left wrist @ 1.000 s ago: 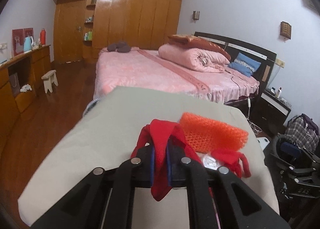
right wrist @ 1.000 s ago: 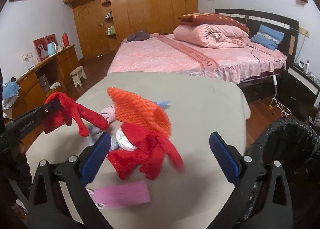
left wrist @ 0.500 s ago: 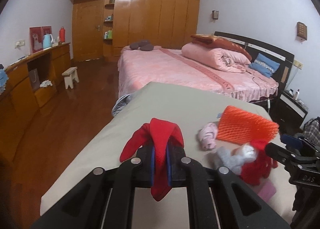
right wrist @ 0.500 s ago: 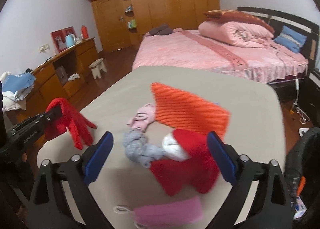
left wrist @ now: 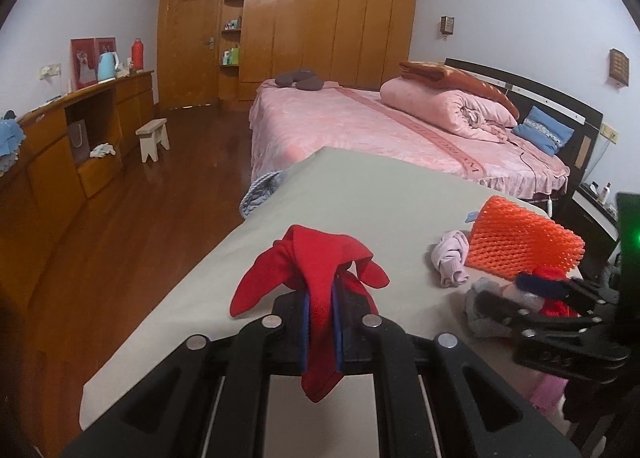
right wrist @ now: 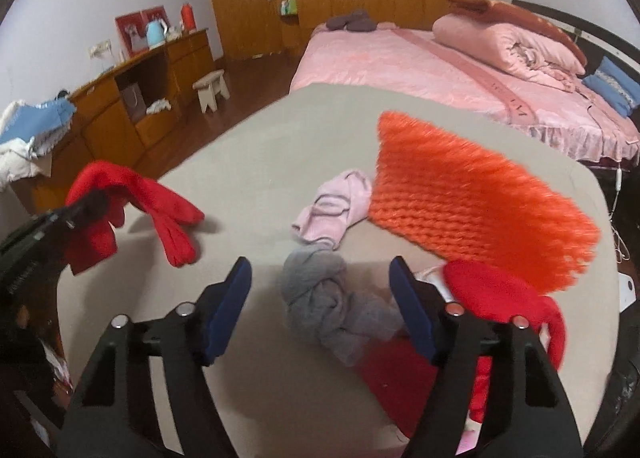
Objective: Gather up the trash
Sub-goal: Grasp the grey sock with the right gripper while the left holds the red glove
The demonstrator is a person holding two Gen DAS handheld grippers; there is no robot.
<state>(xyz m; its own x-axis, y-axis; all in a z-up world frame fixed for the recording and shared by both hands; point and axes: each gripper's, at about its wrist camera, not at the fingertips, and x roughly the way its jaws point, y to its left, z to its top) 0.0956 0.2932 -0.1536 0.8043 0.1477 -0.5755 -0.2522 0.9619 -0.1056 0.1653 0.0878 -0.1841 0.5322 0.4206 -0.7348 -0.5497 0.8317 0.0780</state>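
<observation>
My left gripper [left wrist: 320, 322] is shut on a red cloth [left wrist: 316, 270] and holds it just above the beige table [left wrist: 380, 198]; the cloth also shows in the right wrist view [right wrist: 132, 210]. My right gripper [right wrist: 320, 298] is open, its jaws on either side of a crumpled grey cloth [right wrist: 332, 306]. A pale pink cloth [right wrist: 336, 206], an orange foam net [right wrist: 472, 198] and another red cloth [right wrist: 492, 298] lie around it. The right gripper appears in the left wrist view [left wrist: 540, 298] over the same pile.
A pink bed [left wrist: 380, 118] stands behind the table. A wooden dresser [left wrist: 80, 146] and small stool [left wrist: 154, 138] line the left side over wood floor. A black bin edge [right wrist: 628, 398] shows at the right.
My left gripper has pulled back to the left with the red cloth. My right gripper has dropped toward the grey cloth and narrowed its jaws around it.
</observation>
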